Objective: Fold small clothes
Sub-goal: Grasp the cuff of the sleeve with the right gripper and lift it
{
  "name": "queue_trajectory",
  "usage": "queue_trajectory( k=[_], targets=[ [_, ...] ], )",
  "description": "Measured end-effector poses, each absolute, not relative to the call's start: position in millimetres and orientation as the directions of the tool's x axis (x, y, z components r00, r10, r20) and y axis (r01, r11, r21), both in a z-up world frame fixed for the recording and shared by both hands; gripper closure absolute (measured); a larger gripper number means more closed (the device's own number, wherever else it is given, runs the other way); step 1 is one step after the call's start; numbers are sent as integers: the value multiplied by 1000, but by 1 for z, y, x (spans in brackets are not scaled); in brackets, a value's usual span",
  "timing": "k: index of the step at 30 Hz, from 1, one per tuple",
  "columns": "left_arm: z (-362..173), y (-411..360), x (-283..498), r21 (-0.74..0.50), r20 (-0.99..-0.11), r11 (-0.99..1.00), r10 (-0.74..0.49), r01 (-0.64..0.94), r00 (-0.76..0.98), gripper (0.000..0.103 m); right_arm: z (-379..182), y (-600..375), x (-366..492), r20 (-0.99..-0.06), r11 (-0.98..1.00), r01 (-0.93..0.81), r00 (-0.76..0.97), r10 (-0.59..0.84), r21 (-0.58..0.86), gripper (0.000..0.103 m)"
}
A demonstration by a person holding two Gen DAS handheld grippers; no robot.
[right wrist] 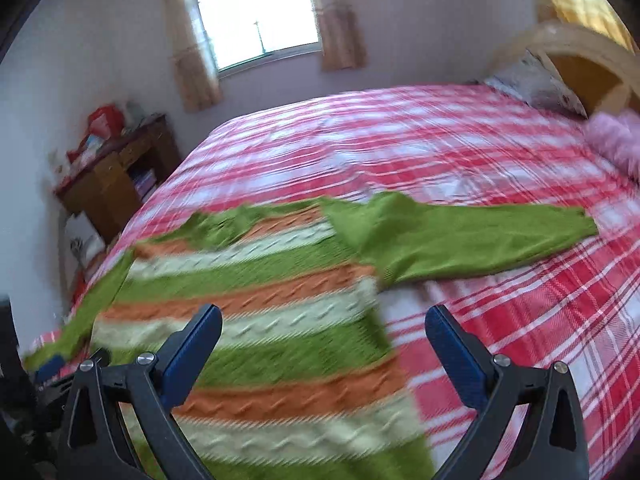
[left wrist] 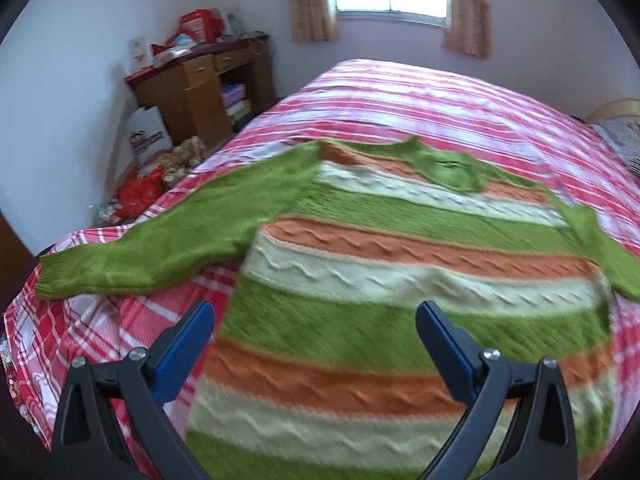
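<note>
A knitted sweater [left wrist: 400,248] with green, orange and cream stripes lies flat on the bed, neck away from me, both green sleeves spread outward. My left gripper [left wrist: 316,316] is open and empty above the sweater's lower left part, near its left edge. The left sleeve [left wrist: 160,240] stretches to the bed's left edge. In the right wrist view the sweater [right wrist: 260,300] fills the lower left, and its right sleeve [right wrist: 460,236] points right. My right gripper [right wrist: 324,320] is open and empty above the sweater's right edge. The left gripper [right wrist: 52,364] shows at the far left there.
The bed has a red and white plaid cover [left wrist: 440,100]. A wooden desk [left wrist: 200,88] with clutter stands at the far left wall, with bags [left wrist: 140,188] on the floor beside it. A pillow [right wrist: 532,80], headboard [right wrist: 580,52] and a pink fluffy item [right wrist: 616,140] lie at the right.
</note>
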State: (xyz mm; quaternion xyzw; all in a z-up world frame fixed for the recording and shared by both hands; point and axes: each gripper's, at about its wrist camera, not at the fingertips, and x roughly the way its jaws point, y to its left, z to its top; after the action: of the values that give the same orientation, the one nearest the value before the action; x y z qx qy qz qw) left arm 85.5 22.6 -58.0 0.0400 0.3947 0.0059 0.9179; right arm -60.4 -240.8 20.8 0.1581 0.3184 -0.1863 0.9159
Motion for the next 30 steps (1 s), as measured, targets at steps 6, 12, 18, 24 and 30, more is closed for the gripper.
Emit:
queue_trajectory(
  k=[6,12,18,24,30],
  targets=[
    [-83,38,115,57,-741,997,78,-53,667,0,2,-372,-83,-666,709,634,676,-314,309,44],
    [-105,37,123,30,-761,998,63,-61,646,0,-19,-508,-128,-663,474,814,562,-495,336,45],
    [-108,39,119,-15,-741,997,41,-77,670,0,-50,-592,-145,-724,306,870,492,-483,387,45],
    [-108,37,118,-17,-738,997,39,-76,674,0,-50,-592,-105,-740,417,867,466,-486,272,67],
    [-108,39,118,-32,-731,997,26,-72,682,0,-50,-591,-107,-747,471,854,460,-480,223,94]
  ],
)
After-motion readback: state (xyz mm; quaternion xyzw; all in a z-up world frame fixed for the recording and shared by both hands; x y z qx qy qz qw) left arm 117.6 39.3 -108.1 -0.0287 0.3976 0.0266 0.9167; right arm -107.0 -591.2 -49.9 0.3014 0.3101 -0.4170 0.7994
